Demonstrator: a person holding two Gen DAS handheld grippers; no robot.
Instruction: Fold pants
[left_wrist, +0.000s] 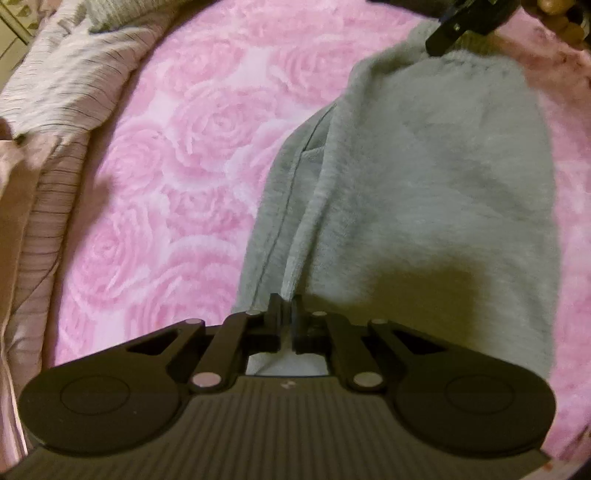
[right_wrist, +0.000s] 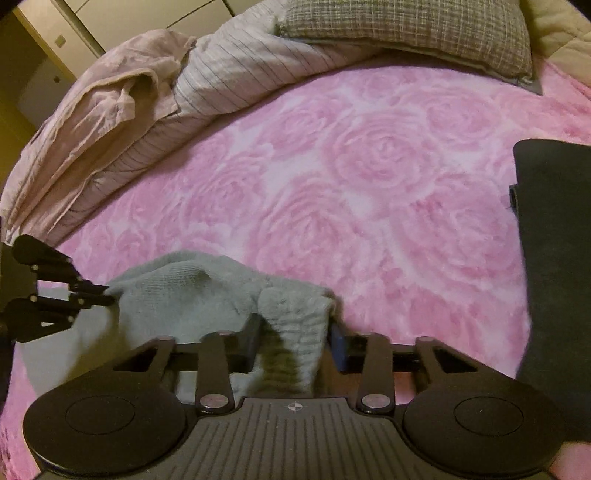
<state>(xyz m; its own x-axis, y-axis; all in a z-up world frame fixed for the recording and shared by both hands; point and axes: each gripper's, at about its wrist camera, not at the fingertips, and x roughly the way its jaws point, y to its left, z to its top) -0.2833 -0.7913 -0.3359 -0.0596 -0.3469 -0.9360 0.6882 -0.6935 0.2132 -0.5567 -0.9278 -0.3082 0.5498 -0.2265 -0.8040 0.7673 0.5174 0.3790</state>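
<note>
Pants of soft grey fleece (left_wrist: 424, 177) lie on the bed, on a plush pink blanket with a raised rose pattern (left_wrist: 177, 155), stretched in a long band between the two tools. Behind the blanket a crumpled striped beige duvet (right_wrist: 122, 110) is heaped along the bed's far side, with a grey checked pillow (right_wrist: 406, 33) next to it, and a dark flat fabric item (right_wrist: 554, 258) sits at the right edge of the right wrist view.

The left hand-held gripper (left_wrist: 287, 306) has its fingers pressed together on a seamed edge of the grey fabric. The right hand-held gripper (right_wrist: 293, 339) pinches a thick bunched ridge of the same cloth — its blue-tipped fingers stand partly apart only because the wad fills the gap.

The step in hand looks like carrying two held corners over to make a fold. To do it well, both grips should travel together at an even height, keeping the edge between them taut so the fleece lands flat and square on the layer below, without dragging the blanket pile along.

Which end of the pants each tool holds is hard to tell — waistband and cuffs are not clearly shown. The lower part of the garment is hidden under the left tool's body, and motion blur softens its right edge.
</note>
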